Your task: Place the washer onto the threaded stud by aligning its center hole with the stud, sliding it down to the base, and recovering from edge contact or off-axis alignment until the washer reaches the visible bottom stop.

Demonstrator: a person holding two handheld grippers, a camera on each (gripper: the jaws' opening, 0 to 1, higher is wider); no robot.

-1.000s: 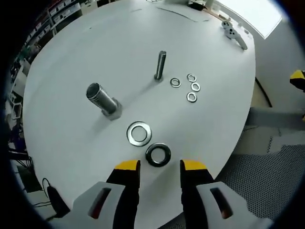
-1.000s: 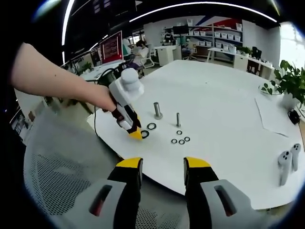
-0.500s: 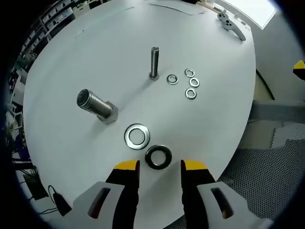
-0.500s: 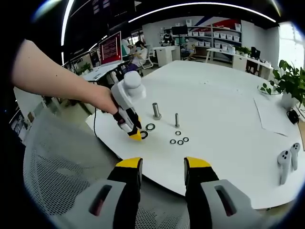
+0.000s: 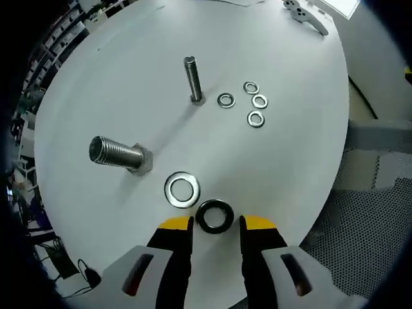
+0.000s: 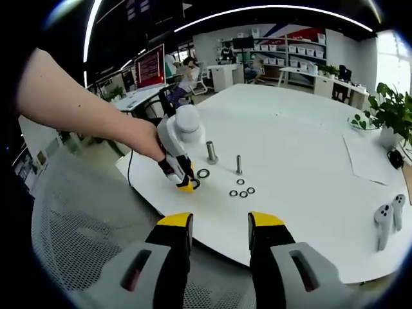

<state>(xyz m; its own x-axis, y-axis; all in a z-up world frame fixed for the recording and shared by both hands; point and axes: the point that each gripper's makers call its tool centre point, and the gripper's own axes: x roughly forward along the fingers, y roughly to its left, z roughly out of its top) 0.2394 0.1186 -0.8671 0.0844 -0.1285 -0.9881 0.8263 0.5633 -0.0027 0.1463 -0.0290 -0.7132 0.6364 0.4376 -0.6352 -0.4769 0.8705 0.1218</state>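
Dark washer (image 5: pixel 214 216) lay flat on worktop (image 5: pixel 290 148), just ahead of my left tongs (image 5: pixel 215 224), tips spread either side, nothing gripped. Silver washer (image 5: pixel 182 190) beside it; thick threaded stud (image 5: pixel 119 154) near. Judged best: straddle rim squarely, pinch edge, lift level. Right tongs (image 6: pixel 219 223) hung apart, off worktop, empty.
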